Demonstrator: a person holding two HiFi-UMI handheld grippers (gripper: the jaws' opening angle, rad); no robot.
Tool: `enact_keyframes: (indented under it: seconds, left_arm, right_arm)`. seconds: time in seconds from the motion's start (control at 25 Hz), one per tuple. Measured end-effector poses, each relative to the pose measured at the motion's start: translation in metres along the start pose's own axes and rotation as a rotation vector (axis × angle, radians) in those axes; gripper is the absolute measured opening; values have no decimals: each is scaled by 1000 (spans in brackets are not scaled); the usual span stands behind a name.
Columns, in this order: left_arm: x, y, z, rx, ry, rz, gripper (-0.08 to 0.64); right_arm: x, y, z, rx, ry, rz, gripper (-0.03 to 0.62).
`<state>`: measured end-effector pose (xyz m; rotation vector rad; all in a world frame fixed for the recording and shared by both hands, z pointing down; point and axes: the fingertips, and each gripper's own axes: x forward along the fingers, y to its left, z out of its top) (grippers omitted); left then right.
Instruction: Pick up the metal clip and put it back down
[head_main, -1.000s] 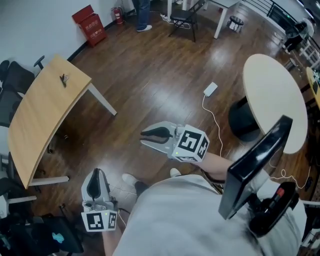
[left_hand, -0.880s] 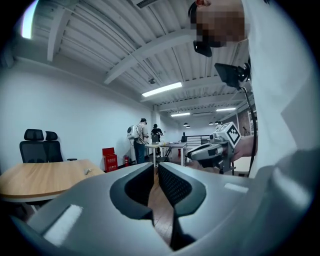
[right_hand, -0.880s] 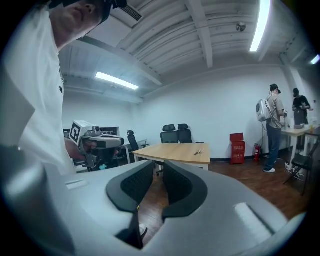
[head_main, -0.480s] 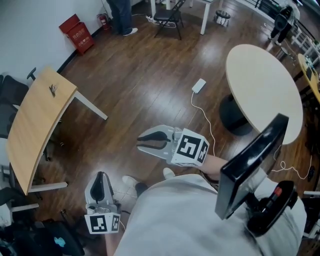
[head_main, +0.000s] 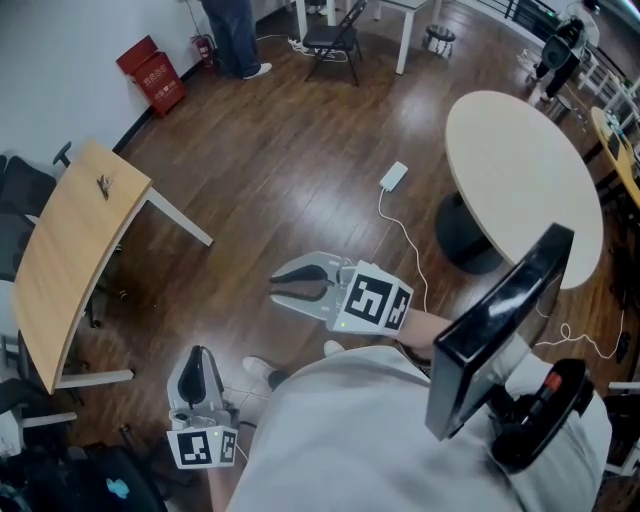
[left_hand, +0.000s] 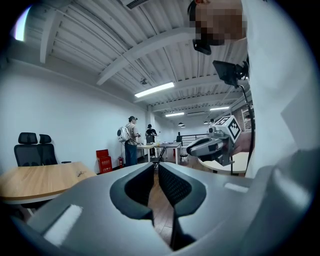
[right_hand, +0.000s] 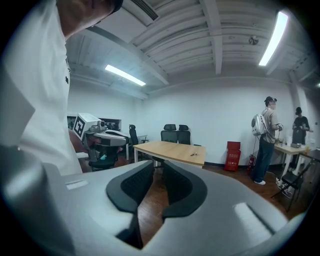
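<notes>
The metal clip (head_main: 103, 183) is a small dark thing lying on the far end of the wooden table (head_main: 60, 260) at the left, well away from both grippers. It also shows small in the left gripper view, metal clip (left_hand: 80, 174), and in the right gripper view, metal clip (right_hand: 194, 154). My right gripper (head_main: 281, 286) hangs over the dark wood floor and points left, its jaws a little apart and empty. My left gripper (head_main: 195, 360) is low near my body, with a narrow gap between its jaws and nothing in it.
A round white table (head_main: 520, 180) stands at the right, with a white adapter and cable (head_main: 394, 177) on the floor beside it. Black office chairs (head_main: 25, 175) stand behind the wooden table. A red box (head_main: 150, 72) and a standing person (head_main: 235, 40) are at the back.
The head view has swung, so the wooden table and clip now sit further left in the picture. Both grippers keep about the same stance and the same small jaw gap.
</notes>
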<state>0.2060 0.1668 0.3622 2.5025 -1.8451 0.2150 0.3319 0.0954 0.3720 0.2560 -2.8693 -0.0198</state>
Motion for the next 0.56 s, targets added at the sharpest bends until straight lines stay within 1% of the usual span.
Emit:
enact_keyframes:
  seconds: [0.56]
  left_arm:
    - [4, 8, 2, 5, 5, -4, 20]
  right_arm:
    - [11, -7, 5, -21, 7, 4, 55]
